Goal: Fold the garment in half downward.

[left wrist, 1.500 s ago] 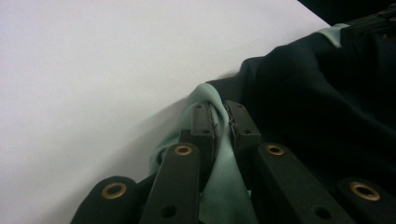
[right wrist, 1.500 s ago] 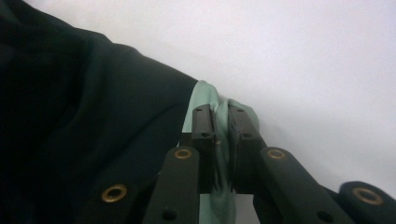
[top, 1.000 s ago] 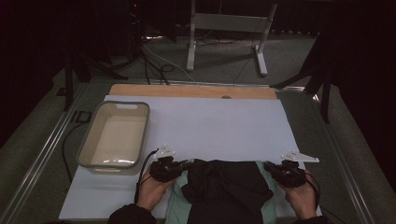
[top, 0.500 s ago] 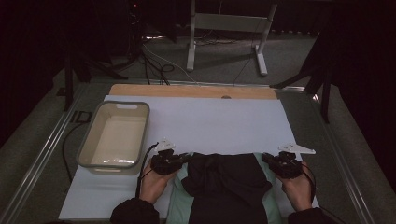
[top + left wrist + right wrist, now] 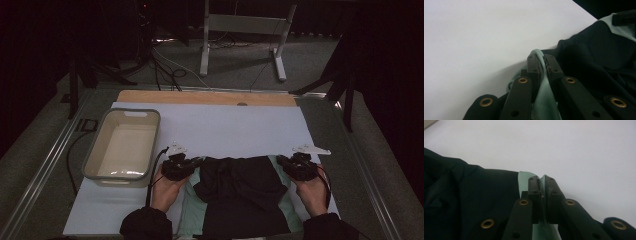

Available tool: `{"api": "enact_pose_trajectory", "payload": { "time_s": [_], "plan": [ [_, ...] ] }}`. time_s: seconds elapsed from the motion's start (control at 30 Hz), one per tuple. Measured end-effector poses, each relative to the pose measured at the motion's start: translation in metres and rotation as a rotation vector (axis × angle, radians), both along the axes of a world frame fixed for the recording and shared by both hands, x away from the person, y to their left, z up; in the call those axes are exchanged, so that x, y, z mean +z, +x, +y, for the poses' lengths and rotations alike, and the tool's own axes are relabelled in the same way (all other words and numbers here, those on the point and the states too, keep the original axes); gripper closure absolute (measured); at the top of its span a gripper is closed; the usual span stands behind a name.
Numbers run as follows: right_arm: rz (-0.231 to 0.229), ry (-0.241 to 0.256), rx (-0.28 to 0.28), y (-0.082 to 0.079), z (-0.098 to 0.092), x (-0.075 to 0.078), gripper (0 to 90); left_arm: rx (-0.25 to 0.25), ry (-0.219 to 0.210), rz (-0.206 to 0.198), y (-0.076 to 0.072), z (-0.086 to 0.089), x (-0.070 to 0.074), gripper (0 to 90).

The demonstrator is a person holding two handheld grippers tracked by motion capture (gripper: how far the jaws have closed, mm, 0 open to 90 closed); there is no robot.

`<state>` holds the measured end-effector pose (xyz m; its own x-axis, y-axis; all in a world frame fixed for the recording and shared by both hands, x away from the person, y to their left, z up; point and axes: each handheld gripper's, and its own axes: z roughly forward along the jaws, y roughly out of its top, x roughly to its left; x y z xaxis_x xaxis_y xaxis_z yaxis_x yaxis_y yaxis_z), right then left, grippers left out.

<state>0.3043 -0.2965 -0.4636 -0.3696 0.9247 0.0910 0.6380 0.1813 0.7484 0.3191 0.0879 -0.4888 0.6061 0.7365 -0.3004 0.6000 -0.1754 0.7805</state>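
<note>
White sheet [image 5: 225, 130]; green cloth [image 5: 544, 100] pinched btwn both grippers' fingers [image 5: 534, 192].

no readable text, labels, brands or numbers on anything in view

- On your left of the white-covered surface [image 5: 225, 131] you have an empty, pale beige rectangular plastic tub [image 5: 123, 145].
- Along the far edge you see a bare strip of light wood [image 5: 200, 98].
- Beyond the surface stands a grey metal frame [image 5: 242, 35] on the floor.
- Dark cables [image 5: 167, 67] lie loose on the floor beside that frame.
</note>
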Motion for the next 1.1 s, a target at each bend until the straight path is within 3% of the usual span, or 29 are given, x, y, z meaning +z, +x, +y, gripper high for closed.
{"api": "enact_pose_trajectory", "payload": {
  "time_s": [0.3, 0.5, 0.6, 0.7, 0.77, 0.87, 0.97, 1.1],
  "plan": [
    [-0.021, -0.002, -0.023, 0.022, 0.008, 0.005, 85.2, 0.063, 0.044, -0.014, 0.023, -0.004, 0.007, 84.9],
    [-0.026, 0.033, -0.057, 0.035, 0.011, 0.006, 82.2, 0.122, 0.056, -0.004, 0.037, -0.011, 0.007, 82.5],
    [-0.007, 0.061, -0.064, 0.038, 0.011, 0.002, 54.7, 0.12, 0.03, 0.024, 0.04, -0.011, 0.004, 63.5],
    [-0.016, 0.073, -0.052, 0.034, 0.011, 0.003, 36.9, 0.123, 0.0, 0.018, 0.039, -0.01, 0.007, 51.9],
    [-0.022, 0.074, -0.031, 0.031, 0.013, 0.006, 31.2, 0.116, -0.02, 0.014, 0.037, -0.009, 0.01, 47.0],
    [-0.036, 0.077, -0.004, 0.026, 0.016, 0.01, 24.8, 0.119, -0.028, 0.003, 0.035, -0.009, 0.012, 31.7],
    [-0.047, 0.072, 0.027, 0.021, 0.021, 0.012, 21.6, 0.124, -0.016, -0.024, 0.031, -0.01, 0.017, 20.0],
    [-0.053, 0.068, 0.066, 0.015, 0.029, 0.014, 21.1, 0.113, -0.016, -0.045, 0.026, -0.011, 0.023, 16.1]
  ]
}}
